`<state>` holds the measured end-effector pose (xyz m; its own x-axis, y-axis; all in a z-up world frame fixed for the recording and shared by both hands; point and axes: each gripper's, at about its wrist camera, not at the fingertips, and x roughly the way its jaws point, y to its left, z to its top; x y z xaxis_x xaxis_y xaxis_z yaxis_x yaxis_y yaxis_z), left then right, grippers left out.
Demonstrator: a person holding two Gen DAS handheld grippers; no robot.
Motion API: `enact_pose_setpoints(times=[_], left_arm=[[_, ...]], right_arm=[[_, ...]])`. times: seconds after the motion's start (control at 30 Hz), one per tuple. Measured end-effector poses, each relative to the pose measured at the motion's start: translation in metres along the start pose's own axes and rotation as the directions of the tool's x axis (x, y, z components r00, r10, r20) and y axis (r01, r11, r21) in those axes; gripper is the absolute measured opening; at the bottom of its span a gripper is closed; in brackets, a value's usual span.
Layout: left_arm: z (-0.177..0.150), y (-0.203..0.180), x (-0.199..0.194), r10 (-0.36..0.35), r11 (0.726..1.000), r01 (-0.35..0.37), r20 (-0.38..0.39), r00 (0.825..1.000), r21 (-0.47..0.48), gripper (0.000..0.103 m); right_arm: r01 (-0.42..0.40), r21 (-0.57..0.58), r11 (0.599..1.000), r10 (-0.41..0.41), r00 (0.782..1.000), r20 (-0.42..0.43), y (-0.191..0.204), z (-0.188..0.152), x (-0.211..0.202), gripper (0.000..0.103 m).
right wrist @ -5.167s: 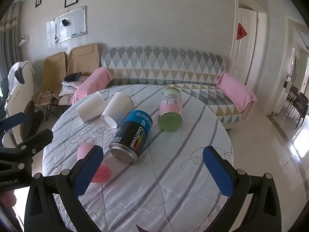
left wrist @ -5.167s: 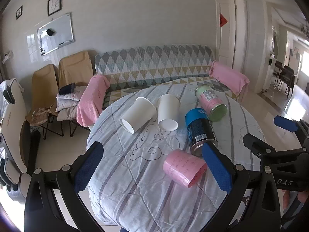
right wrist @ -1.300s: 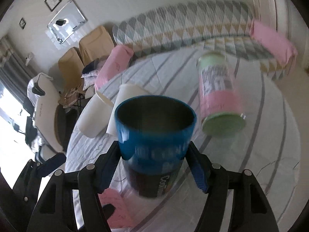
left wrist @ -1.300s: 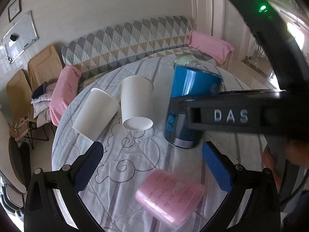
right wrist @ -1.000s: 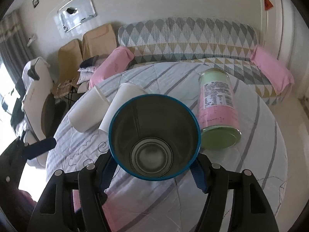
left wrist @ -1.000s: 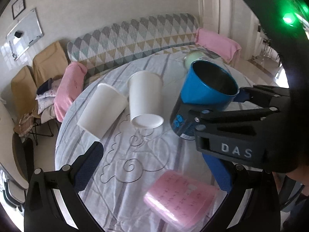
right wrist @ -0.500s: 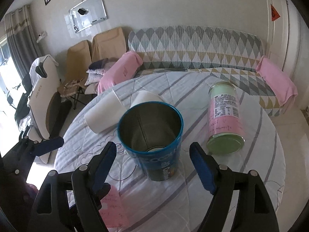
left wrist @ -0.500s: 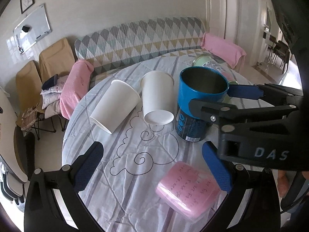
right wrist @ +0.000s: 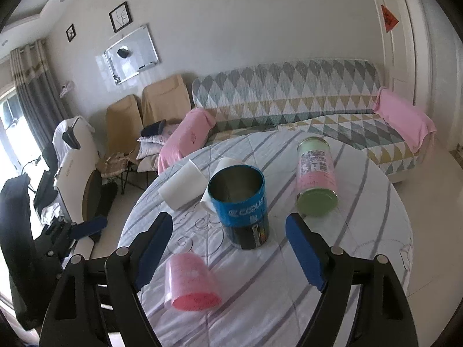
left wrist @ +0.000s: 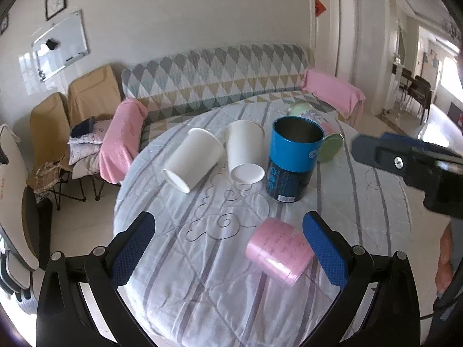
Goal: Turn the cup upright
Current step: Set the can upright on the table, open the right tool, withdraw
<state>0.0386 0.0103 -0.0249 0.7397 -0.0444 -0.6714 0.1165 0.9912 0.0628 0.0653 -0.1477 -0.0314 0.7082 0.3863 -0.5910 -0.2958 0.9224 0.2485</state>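
A blue and black metal cup (left wrist: 292, 159) stands upright, mouth up, on the round table (left wrist: 202, 289); it also shows in the right wrist view (right wrist: 243, 205). My right gripper (right wrist: 228, 251) is open and empty, drawn back a little from the cup. A pink cup (left wrist: 279, 250) lies on its side near me, also in the right wrist view (right wrist: 189, 282). Two white paper cups (left wrist: 192, 162) (left wrist: 245, 151) and a green and pink can (right wrist: 317, 179) lie on their sides. My left gripper (left wrist: 228, 248) is open and empty above the near table.
The right gripper's body (left wrist: 411, 162) reaches in from the right in the left wrist view. A patterned sofa (right wrist: 289, 98) stands behind the table, and chairs (right wrist: 144, 115) stand to the left. The table edge drops to the floor on the left.
My right gripper set the blue cup upright on the table, opened, and backed away from it. The left gripper stayed open and pulled back slightly.
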Motion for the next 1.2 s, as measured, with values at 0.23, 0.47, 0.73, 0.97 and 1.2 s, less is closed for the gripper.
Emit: enact_pose_setpoints(times=[0.23,0.47,0.73,0.97,1.2], left_arm=[[-0.009,0.004,-0.027,0.086,0.996,-0.086,0.061,0.994,-0.011,0.103],[-0.014,0.004,-0.045,0.069,0.998,-0.069,0.092,0.993,-0.012,0.103],[-0.016,0.004,-0.053,0.059,0.998,-0.057,0.102,0.993,-0.016,0.103],[-0.013,0.002,-0.058,0.063,0.998,-0.061,0.133,0.989,-0.019,0.103],[-0.005,-0.001,-0.055,0.067,0.998,-0.067,0.14,0.988,-0.005,0.103]], right_arm=[[0.073,0.02,0.997,-0.073,0.997,0.022,0.011,-0.022,-0.015,0.082],[0.118,0.024,0.993,-0.119,0.992,0.036,0.018,-0.038,-0.027,0.082],[0.129,0.013,0.992,-0.129,0.991,0.043,0.023,-0.041,-0.034,0.083],[0.136,-0.007,0.991,-0.135,0.988,0.068,0.026,-0.041,-0.041,0.083],[0.143,-0.059,0.988,-0.138,0.987,0.088,0.027,-0.036,-0.04,0.083]])
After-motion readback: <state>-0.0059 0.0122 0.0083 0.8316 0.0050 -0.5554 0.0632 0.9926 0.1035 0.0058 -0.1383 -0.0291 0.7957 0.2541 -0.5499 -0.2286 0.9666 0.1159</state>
